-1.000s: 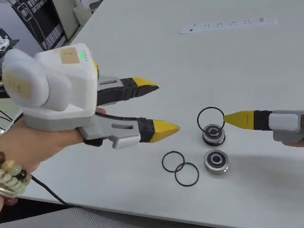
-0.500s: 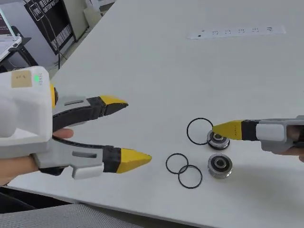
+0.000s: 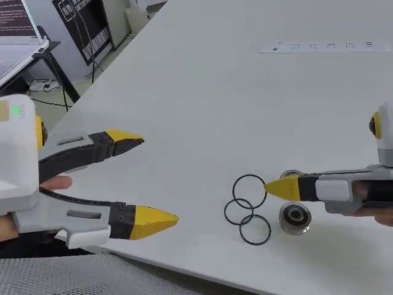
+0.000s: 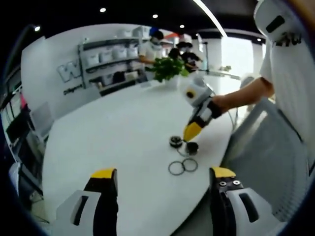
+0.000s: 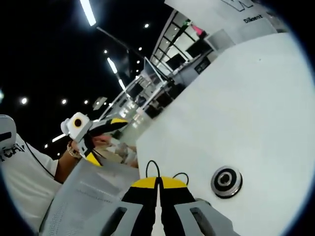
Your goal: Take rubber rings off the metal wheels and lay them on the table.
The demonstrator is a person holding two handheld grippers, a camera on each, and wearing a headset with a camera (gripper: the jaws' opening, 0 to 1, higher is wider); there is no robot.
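While a third ring (image 3: 249,176) is pinched in the shut right claw (image 3: 270,188), two rings (image 3: 255,244) are laid beside its tip on the desk (image 3: 202,92); left claw (image 3: 159,178) is open, empty; nearby wheel (image 3: 295,218) looks stripped.

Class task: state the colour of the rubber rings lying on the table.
The rubber rings are black; the head view shows it best.

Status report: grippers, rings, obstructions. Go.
Left gripper open, off to the side. Right gripper shut on a rubber ring, beside two laid rings. Metal wheel close by. Nothing blocking.
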